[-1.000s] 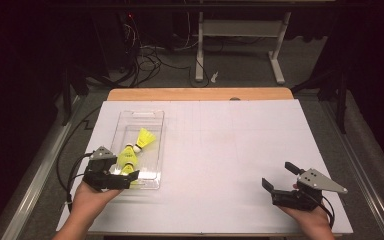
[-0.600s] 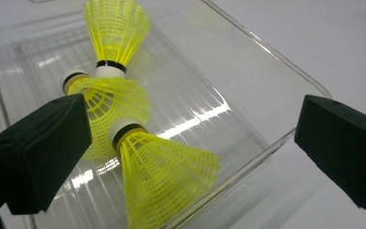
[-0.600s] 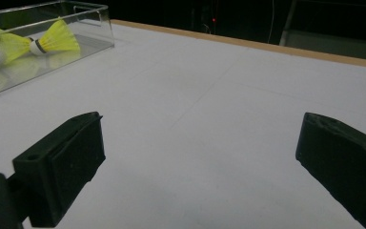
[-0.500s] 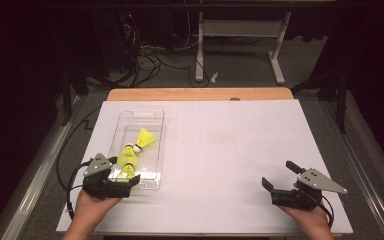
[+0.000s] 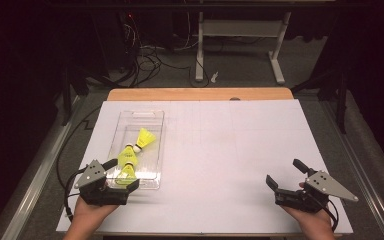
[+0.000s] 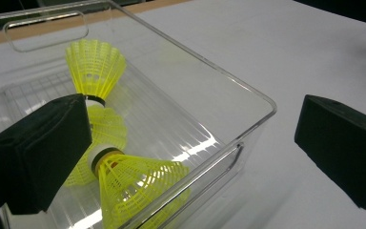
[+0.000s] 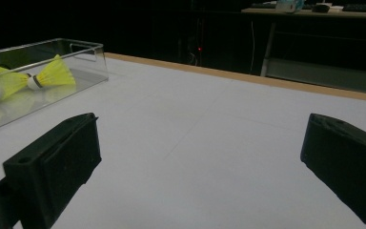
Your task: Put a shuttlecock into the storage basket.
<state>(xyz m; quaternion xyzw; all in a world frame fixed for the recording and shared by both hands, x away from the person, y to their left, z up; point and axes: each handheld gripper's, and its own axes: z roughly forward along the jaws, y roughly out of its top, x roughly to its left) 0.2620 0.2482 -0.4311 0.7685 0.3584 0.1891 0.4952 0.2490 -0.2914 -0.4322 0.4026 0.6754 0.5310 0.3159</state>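
Hovering left tool (image 5: 122,174) released beside clear bin (image 5: 152,150), 3 shuttlecocks (image 5: 130,155) inside, right tool (image 5: 286,176) released.

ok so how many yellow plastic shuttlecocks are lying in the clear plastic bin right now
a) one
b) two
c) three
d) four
c, the high view shows three yellow plastic shuttlecocks lying in a row inside the clear plastic bin, and none out on the white table top.
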